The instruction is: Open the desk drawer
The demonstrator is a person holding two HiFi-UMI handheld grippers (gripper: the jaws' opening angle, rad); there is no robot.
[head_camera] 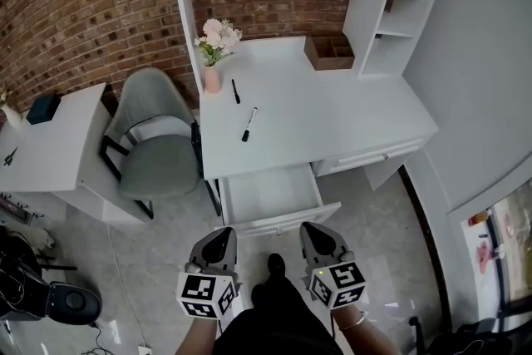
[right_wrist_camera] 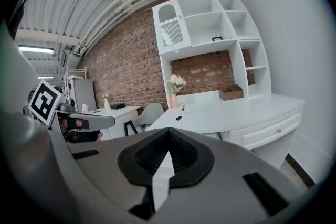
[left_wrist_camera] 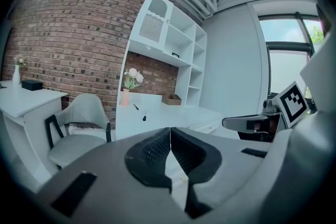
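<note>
The white desk (head_camera: 332, 108) has its left drawer (head_camera: 273, 197) pulled out, and the inside looks empty. A second drawer (head_camera: 366, 155) to its right stays closed. My left gripper (head_camera: 218, 244) and right gripper (head_camera: 320, 239) hang side by side in front of the open drawer, clear of it. Both are shut with nothing between the jaws. In the left gripper view the jaws (left_wrist_camera: 170, 140) meet at their tips, and the desk (left_wrist_camera: 173, 113) lies beyond. In the right gripper view the jaws (right_wrist_camera: 169, 140) are pressed together, with the closed drawer (right_wrist_camera: 270, 131) at the right.
A grey chair (head_camera: 158, 141) stands left of the desk, with a smaller white table (head_camera: 50, 150) further left. On the desk are a pink vase of flowers (head_camera: 214, 54), two pens (head_camera: 243, 108) and a brown organiser box (head_camera: 330, 51). A dark bag (head_camera: 58, 299) lies on the floor.
</note>
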